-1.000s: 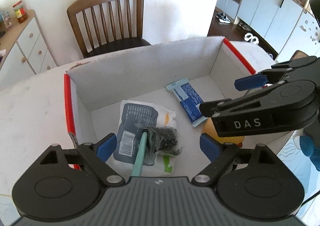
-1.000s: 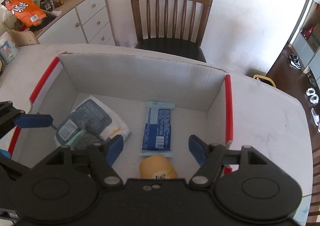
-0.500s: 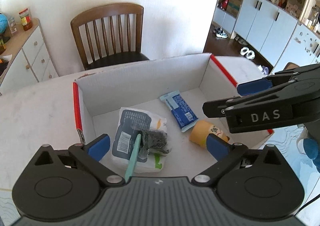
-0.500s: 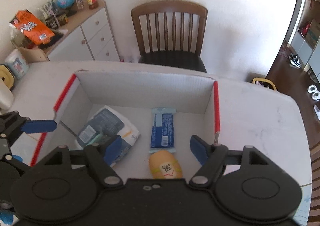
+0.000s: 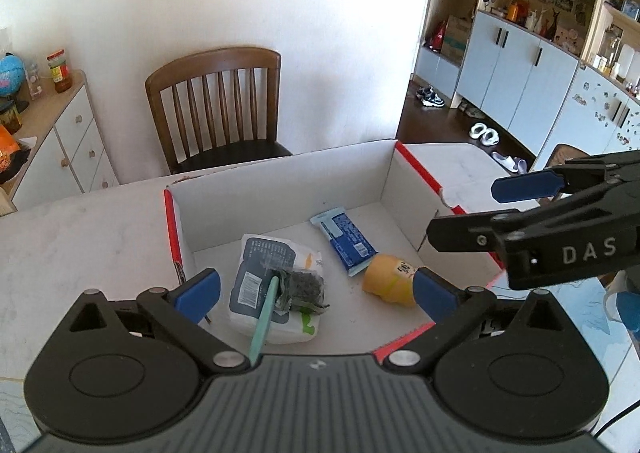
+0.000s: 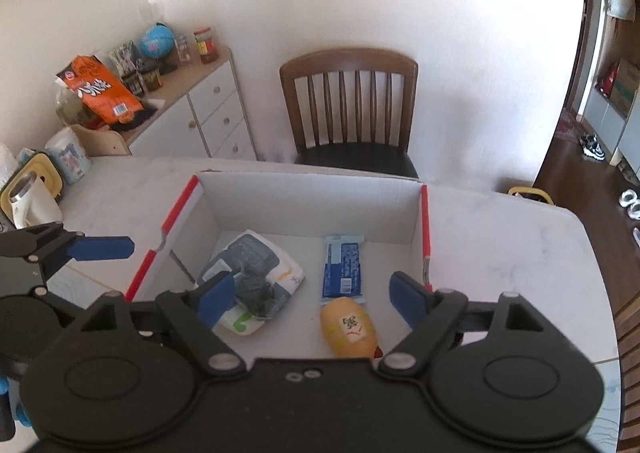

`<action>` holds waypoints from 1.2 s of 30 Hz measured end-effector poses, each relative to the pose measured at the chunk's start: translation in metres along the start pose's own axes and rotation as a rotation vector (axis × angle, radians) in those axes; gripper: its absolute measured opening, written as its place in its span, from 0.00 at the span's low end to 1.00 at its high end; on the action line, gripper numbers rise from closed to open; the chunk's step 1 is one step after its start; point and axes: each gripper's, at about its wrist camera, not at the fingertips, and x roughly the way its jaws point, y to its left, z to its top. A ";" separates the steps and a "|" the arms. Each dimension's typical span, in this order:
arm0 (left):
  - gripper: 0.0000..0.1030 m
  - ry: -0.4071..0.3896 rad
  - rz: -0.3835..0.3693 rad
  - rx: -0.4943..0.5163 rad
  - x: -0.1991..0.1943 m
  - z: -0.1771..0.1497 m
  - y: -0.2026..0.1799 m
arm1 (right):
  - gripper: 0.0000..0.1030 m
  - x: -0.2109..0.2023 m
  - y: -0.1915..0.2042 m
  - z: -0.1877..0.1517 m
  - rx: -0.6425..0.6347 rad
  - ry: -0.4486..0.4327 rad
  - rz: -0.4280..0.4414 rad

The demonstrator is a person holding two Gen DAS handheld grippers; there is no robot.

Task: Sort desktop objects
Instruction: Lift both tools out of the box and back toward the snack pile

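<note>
White cardboard box (image 5: 280, 189) holds the tissue pack (image 5: 272, 285), blue bar (image 5: 346, 239) and yellow bottle (image 5: 390, 279), at 12 o'clock from both tools. The left gripper (image 5: 316, 289) is wide open and empty. The right gripper (image 6: 310, 293) has just been opening, empty too. A low swing could bump the box wall. The green stick's (image 5: 264, 317) near end hides under the tool.

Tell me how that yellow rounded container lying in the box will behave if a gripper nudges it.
The yellow container lies on its side in the box, so it probably rolls. Its smooth, tapered body suggests a curved path and may slip between pads.
</note>
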 end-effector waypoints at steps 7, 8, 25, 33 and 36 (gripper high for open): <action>1.00 -0.058 0.001 0.016 -0.027 -0.013 -0.005 | 0.86 -0.029 0.008 -0.015 0.000 -0.057 -0.010; 1.00 -0.063 -0.001 0.016 -0.030 -0.015 -0.004 | 0.87 -0.033 0.011 -0.018 -0.006 -0.070 -0.017; 1.00 -0.117 -0.013 0.030 -0.072 -0.054 0.007 | 0.94 -0.081 0.024 -0.071 0.043 -0.178 -0.063; 1.00 -0.132 -0.018 0.037 -0.086 -0.074 0.014 | 0.94 -0.090 0.032 -0.109 0.068 -0.163 -0.096; 1.00 -0.132 -0.020 0.037 -0.089 -0.081 0.016 | 0.94 -0.090 0.034 -0.122 0.085 -0.148 -0.101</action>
